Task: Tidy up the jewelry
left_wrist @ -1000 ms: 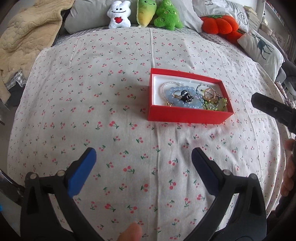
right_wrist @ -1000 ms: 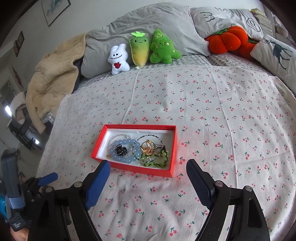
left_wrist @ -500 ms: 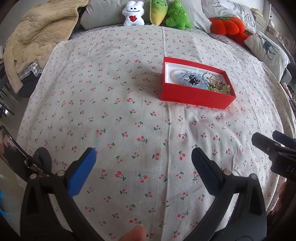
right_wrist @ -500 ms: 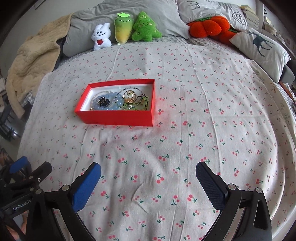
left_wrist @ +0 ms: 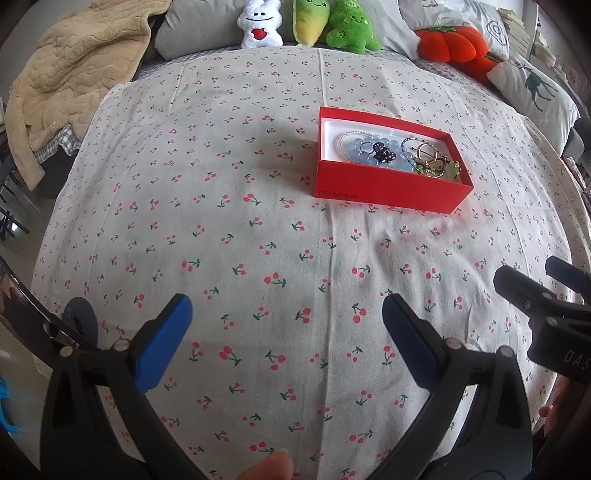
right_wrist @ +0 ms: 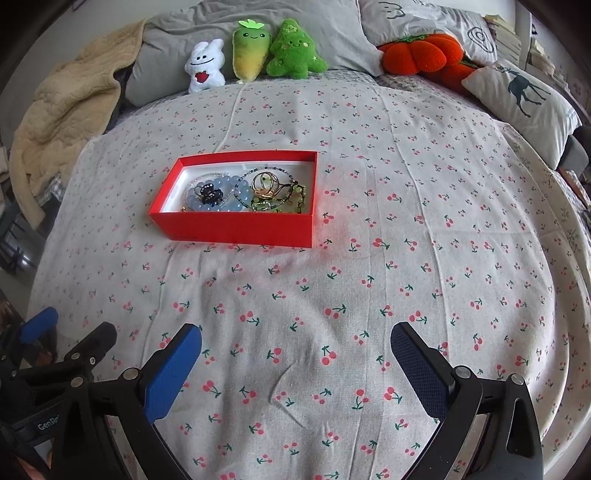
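Observation:
A red box (left_wrist: 388, 186) (right_wrist: 240, 229) sits on the cherry-print bedspread (left_wrist: 258, 221). Inside it lie a blue bead bracelet (left_wrist: 360, 149) (right_wrist: 225, 188), a black hair clip (left_wrist: 382, 154) (right_wrist: 210, 195), gold rings (left_wrist: 426, 153) (right_wrist: 264, 184) and green beads (left_wrist: 441, 172) (right_wrist: 284, 205). My left gripper (left_wrist: 286, 306) is open over bare sheet, well short of the box and to its left. My right gripper (right_wrist: 295, 332) is open wide and empty, also short of the box. Each gripper shows at the edge of the other's view: the right gripper (left_wrist: 546, 306) and the left gripper (right_wrist: 62, 339).
Plush toys (right_wrist: 255, 48) and grey pillows (right_wrist: 332, 33) line the head of the bed. A beige blanket (left_wrist: 74, 74) hangs at the left, an orange cushion (right_wrist: 421, 51) and a deer pillow (right_wrist: 521, 92) at the right. A fingertip (left_wrist: 273, 469) shows at the bottom edge.
Both grippers have pulled back from the box, which now looks smaller and farther off. The right gripper's jaws have spread a little wider. In the left view the right gripper has dropped to the lower right.

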The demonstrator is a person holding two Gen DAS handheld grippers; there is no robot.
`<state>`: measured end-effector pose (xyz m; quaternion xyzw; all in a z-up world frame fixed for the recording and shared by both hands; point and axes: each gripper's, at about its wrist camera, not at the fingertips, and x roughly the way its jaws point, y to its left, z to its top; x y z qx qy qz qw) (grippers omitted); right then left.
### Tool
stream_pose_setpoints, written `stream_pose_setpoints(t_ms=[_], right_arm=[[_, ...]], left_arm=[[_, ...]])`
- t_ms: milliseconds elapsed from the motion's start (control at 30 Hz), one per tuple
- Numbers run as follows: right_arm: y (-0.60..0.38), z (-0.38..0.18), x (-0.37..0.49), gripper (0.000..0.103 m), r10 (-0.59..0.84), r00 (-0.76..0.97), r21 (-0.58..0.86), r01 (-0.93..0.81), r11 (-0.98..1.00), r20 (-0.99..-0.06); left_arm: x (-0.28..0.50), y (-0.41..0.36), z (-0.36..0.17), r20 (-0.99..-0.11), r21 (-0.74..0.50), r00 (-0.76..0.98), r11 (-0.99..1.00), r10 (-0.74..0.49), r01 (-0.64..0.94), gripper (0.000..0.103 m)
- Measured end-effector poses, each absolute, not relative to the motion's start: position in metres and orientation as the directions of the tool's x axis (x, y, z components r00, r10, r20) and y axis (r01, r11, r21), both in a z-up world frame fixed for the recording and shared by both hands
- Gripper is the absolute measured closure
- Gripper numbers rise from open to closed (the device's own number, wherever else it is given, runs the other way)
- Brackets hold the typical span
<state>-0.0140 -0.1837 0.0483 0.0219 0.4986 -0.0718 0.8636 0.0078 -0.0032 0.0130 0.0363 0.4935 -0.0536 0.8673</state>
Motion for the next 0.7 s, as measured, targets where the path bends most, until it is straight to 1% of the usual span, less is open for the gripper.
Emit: stream_pose_setpoints(t_ms=[700], right_arm=[[-0.169, 0.045, -0.015, 0.0, -0.109, 0.495, -0.059, 0.116, 0.992, -0.862]], left_arm=[[0.007, -0.005, 0.017, -0.853, 0.026, 0.521, 0.993, -0.037, 0.114, 0.001]])
